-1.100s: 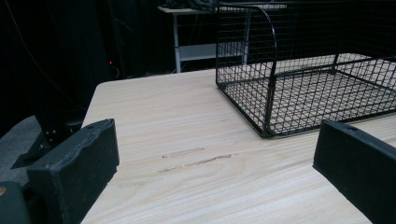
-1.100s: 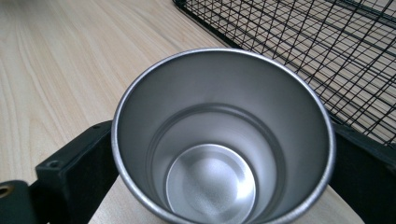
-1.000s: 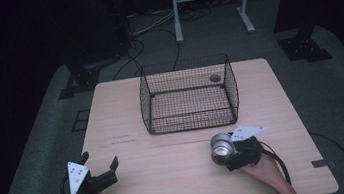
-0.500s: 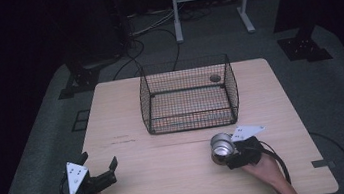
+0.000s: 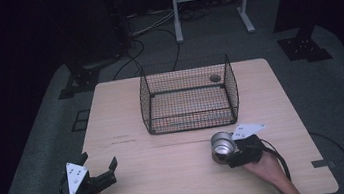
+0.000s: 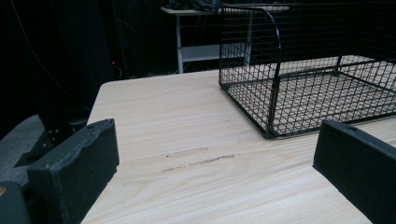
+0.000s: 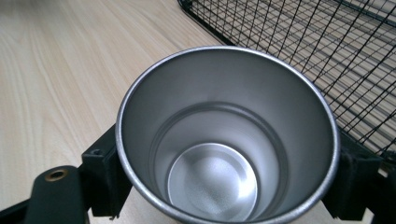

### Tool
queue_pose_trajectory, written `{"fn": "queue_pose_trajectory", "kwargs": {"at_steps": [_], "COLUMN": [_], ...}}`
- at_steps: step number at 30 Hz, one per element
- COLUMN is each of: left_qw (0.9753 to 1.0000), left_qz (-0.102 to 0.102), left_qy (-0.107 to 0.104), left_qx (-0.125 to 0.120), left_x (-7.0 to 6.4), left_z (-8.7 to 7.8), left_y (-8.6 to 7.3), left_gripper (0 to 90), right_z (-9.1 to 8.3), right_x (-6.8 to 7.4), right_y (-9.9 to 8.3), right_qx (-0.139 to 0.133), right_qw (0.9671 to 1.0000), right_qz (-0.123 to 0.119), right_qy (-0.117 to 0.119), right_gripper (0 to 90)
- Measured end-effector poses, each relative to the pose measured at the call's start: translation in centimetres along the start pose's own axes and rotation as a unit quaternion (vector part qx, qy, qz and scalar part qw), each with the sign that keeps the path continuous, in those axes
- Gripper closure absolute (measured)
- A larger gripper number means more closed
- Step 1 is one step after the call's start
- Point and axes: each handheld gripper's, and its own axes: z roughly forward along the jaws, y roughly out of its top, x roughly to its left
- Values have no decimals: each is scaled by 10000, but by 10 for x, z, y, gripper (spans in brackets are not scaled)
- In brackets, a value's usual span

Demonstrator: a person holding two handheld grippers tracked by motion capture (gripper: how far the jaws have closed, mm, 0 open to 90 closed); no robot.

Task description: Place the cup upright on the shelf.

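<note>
Steel cup point(image 7: 224, 140), empty and upright, sits clamped between the jaws of the right hand-held gripper point(image 5: 232, 150), just in front of the black wire basket point(image 5: 189, 94) on the pale wooden counter point(image 5: 182, 186); the left hand-held gripper point(image 5: 100, 171) rests near the counter's left front corner, jaws wide apart, holding nothing.

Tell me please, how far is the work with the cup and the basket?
Done: the right gripper is shut on the metal cup. In hand: the cup, beside the wire basket. Probably left: placing it in the basket. The left gripper rests open.
</note>
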Motion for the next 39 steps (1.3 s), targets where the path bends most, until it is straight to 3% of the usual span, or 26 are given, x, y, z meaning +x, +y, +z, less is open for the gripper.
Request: {"fn": "queue_pose_trajectory", "kwargs": {"at_steps": [6, 19, 28, 39], "left_qw": [10000, 10000, 10000, 10000], "left_qz": [-37, -41, -26, -38], "left_qy": [-8, -43, -72, -67], "left_qx": [-14, 1, 18, 15], "left_x": [1, 0, -1, 0], "left_z": [0, 1, 3, 3], "left_y": [0, -1, 0, 0], "left_gripper": [0, 0, 0, 0], "right_z": [-8, -22, -24, -31], "right_x": [-4, -15, -18, -26], "right_y": [9, 31, 50, 71], "right_qx": [-38, -183, -183, -226], "right_qw": [9999, 9986, 9982, 9971], "right_qz": [-20, 217, 81, 108], "right_qy": [107, 449, 564, 717], "right_gripper": [178, 178, 178, 178]}}
